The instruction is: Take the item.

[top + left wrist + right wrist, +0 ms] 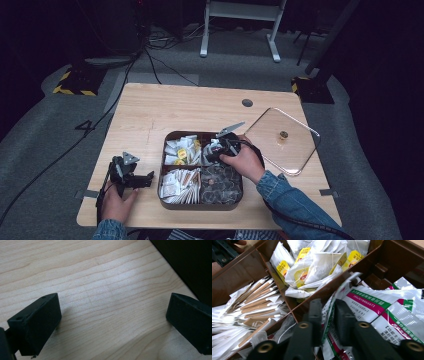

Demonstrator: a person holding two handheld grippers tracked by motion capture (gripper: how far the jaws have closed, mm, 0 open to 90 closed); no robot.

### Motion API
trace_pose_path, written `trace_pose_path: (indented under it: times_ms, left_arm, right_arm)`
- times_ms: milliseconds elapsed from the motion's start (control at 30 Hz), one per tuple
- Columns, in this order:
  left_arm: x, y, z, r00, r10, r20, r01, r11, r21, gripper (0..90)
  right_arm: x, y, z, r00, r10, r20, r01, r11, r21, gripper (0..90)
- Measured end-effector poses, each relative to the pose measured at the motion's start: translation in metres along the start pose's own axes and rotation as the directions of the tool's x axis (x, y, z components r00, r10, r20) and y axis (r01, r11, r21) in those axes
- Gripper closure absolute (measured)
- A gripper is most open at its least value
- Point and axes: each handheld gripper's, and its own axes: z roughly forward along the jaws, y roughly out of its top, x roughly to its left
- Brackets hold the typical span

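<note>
A brown divided box [201, 205] sits at the table's middle front. My right gripper [212, 150] reaches into its far right compartment, which holds white sachets with green and magenta print. In the right gripper view the jaws [328, 307] are shut on the edge of one sachet [329, 340], which stands upright between the pads. My left gripper [146, 180] rests on the bare wood to the left of the box. Its jaws [113, 307] are open wide with nothing between them.
Yellow-tagged tea bags [317, 262] fill the far left compartment and paper stick packets [254, 302] the near left one. Clear-wrapped dark pieces [220, 182] lie in the near right one. A clear lid [282, 140] lies on the table right of the box.
</note>
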Motion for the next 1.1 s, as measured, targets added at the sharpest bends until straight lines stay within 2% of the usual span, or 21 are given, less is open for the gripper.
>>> trace_pose_path:
  times_ms: [133, 267, 533, 767, 1100]
  left_arm:
    - [0.0, 0.0, 0.0, 1.0, 0.0, 0.0, 0.0, 1.0, 0.0, 0.2]
    - [0.0, 0.0, 0.0, 1.0, -0.001, 0.0, 0.001, 1.0, 0.0, 0.2]
    - [0.0, 0.0, 0.0, 1.0, 0.001, 0.001, -0.001, 1.0, 0.0, 0.2]
    - [0.0, 0.0, 0.0, 1.0, 0.002, 0.002, -0.002, 1.0, 0.0, 0.2]
    - [0.0, 0.0, 0.0, 1.0, 0.002, 0.003, -0.002, 1.0, 0.0, 0.2]
  right_arm:
    - [0.0, -0.001, -0.002, 0.9999, -0.006, 0.011, 0.006, 1.0, -0.005, 87.5]
    - [-0.002, 0.0, -0.008, 0.9997, -0.007, 0.023, 0.007, 1.0, -0.017, 88.4]
    - [-0.003, 0.001, -0.021, 0.9998, 0.008, 0.02, -0.008, 0.999, -0.045, 89.3]
    - [-0.003, 0.002, -0.04, 0.9998, 0.017, 0.005, -0.016, 0.995, -0.1, 89.7]
    - [0.0, -0.001, -0.062, 0.9996, 0.02, -0.02, -0.023, 0.984, -0.178, 89.7]
